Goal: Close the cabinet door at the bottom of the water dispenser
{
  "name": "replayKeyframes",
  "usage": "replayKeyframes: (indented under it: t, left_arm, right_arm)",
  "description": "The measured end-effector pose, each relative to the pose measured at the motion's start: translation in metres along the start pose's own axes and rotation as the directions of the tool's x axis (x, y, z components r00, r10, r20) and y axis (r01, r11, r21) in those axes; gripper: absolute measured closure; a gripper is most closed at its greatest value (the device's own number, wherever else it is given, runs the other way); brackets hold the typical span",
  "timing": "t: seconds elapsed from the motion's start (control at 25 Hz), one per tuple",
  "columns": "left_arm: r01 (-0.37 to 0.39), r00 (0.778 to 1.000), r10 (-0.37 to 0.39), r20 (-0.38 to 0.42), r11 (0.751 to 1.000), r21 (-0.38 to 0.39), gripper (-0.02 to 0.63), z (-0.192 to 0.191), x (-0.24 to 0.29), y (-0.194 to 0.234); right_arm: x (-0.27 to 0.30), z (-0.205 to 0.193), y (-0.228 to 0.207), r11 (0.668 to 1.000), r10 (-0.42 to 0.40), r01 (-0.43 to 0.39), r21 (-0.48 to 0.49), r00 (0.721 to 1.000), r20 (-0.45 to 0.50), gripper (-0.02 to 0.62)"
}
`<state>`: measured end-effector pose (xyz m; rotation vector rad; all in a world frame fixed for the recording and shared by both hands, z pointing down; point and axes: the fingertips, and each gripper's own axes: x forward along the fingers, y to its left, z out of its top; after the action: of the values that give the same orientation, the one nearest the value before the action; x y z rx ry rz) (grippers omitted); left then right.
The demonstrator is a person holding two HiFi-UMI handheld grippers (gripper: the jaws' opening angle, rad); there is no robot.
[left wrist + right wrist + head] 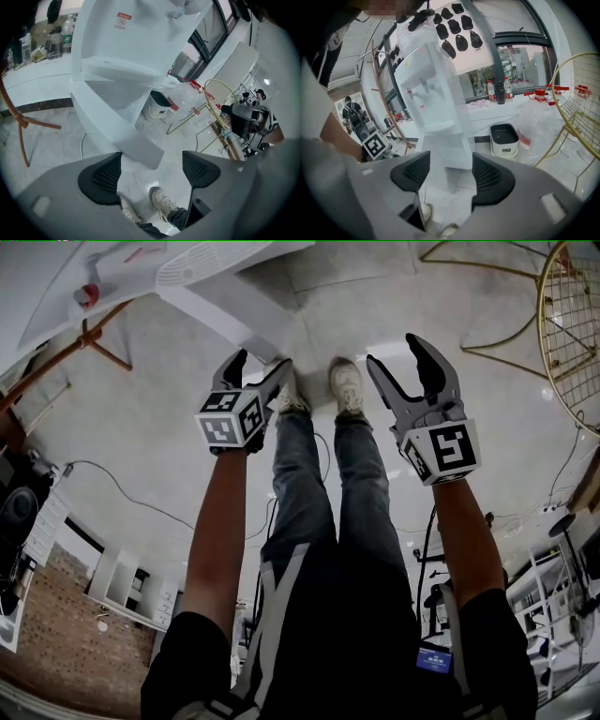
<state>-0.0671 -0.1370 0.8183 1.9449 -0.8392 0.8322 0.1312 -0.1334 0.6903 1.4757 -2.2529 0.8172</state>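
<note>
The white water dispenser (427, 89) stands ahead of me, and in the head view it lies at the top left (202, 277). Its bottom cabinet door (123, 133) stands open and juts out over the floor toward my feet. In the head view the door (220, 320) ends just beyond my left gripper (259, 364), apart from it. That gripper (150, 171) is open and holds nothing. My right gripper (394, 352) hangs further right, also open and holding nothing. In its own view the right gripper (447, 176) looks at the dispenser's lower cabinet.
My shoes (347, 385) stand on the pale tiled floor between the grippers. A white bin (504, 139) and a large water bottle (539, 122) sit right of the dispenser. A gold wire frame (562, 324) is at the right, wooden stand legs (94, 338) at the left.
</note>
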Motion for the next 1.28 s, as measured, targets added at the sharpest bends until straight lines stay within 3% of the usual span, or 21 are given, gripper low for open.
replayKeyframes:
  t: [0.4, 1.28]
  left_arm:
    - [0.078, 0.995, -0.072, -0.064, 0.993, 0.092, 0.189, 0.025, 0.03, -0.021]
    - [0.163, 0.986, -0.151, -0.077, 0.968, 0.189, 0.189, 0.078, 0.072, -0.042]
  right_arm:
    - [0.005, 0.003, -0.017, 0.998, -0.051, 0.051, 0.048, 0.999, 0.0, 0.319]
    - [0.016, -0.007, -0.037, 0.986, -0.129, 0.131, 0.105, 0.991, -0.029, 0.333]
